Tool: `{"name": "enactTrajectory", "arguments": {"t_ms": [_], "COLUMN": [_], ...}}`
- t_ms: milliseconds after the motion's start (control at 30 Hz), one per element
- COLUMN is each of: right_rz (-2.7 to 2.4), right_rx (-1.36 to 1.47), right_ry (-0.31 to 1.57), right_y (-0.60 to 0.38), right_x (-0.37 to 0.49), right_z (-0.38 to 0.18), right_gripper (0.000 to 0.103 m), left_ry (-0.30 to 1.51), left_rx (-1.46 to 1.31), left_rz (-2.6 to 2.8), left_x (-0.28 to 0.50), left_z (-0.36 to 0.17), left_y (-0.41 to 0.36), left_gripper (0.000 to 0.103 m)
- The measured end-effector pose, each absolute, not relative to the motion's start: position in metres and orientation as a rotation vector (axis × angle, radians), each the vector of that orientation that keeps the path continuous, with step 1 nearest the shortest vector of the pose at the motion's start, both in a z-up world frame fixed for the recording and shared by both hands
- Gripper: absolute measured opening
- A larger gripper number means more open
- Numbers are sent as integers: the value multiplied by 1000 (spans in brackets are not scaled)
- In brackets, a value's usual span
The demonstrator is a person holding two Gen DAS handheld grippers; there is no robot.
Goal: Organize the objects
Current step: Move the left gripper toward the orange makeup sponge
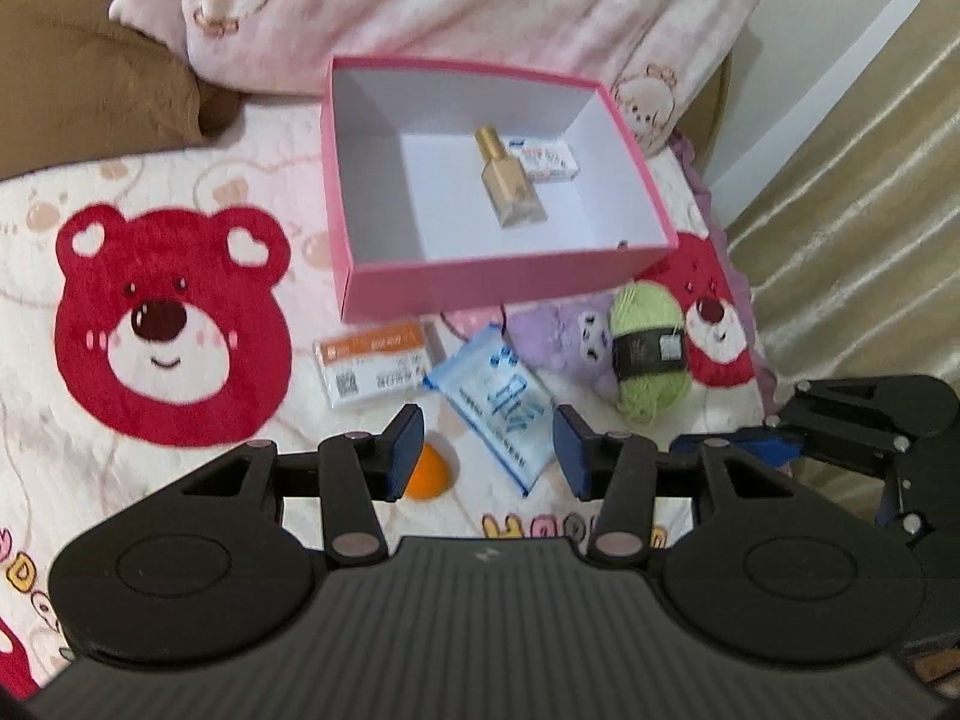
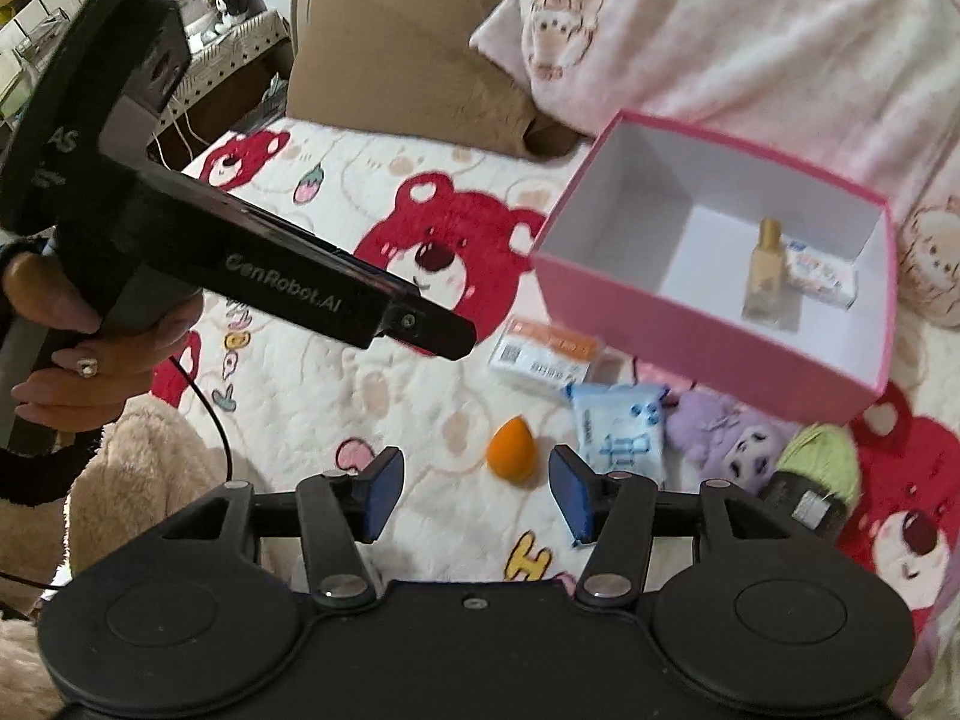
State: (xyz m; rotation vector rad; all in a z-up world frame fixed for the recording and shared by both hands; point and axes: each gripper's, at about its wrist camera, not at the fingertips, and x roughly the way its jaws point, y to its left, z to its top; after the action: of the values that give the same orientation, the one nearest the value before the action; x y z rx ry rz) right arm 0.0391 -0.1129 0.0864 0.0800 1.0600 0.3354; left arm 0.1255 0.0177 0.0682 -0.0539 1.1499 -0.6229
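A pink box (image 1: 480, 285) (image 2: 690, 348) lies open on the bear-print blanket, holding a gold-capped bottle (image 1: 513, 186) (image 2: 763, 276) and a small white carton (image 1: 549, 159) (image 2: 822, 270). In front of it lie an orange-and-white carton (image 1: 375, 363) (image 2: 543, 354), a blue packet (image 1: 495, 402) (image 2: 621, 432), a purple plush (image 1: 570, 339) (image 2: 732, 432), green yarn (image 1: 648, 351) (image 2: 816, 474) and an orange sponge (image 1: 427, 471) (image 2: 511, 450). My left gripper (image 1: 485, 450) hangs open above the packet and sponge, nothing between its pads. My right gripper (image 2: 474, 492) is open and empty just short of the sponge.
A brown cushion (image 1: 90, 72) (image 2: 408, 60) and a pink bear-print pillow (image 1: 450, 6) (image 2: 750, 30) lie behind the box. Beige curtain (image 1: 858, 192) hangs right. A hand (image 2: 90, 354) holds the left gripper's body (image 2: 240, 252) at the left of the right wrist view. The right gripper's body (image 1: 870, 438) shows at the right.
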Motion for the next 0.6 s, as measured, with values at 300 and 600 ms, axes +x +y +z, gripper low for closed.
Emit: {"name": "enactTrajectory", "arguments": {"t_ms": [300, 600], "right_rz": [359, 349], "right_rx": [75, -42], "right_ry": [1093, 1039], "right_y": [-102, -85], "right_x": [49, 57], "right_z": [34, -7], "right_gripper": [63, 66], "left_ry": [1202, 1223], "left_rx": [-22, -13], "left_rz": [-637, -594], "left_x": [115, 118], "left_z": [22, -21], "left_y": [21, 29], "left_gripper": [48, 54]}}
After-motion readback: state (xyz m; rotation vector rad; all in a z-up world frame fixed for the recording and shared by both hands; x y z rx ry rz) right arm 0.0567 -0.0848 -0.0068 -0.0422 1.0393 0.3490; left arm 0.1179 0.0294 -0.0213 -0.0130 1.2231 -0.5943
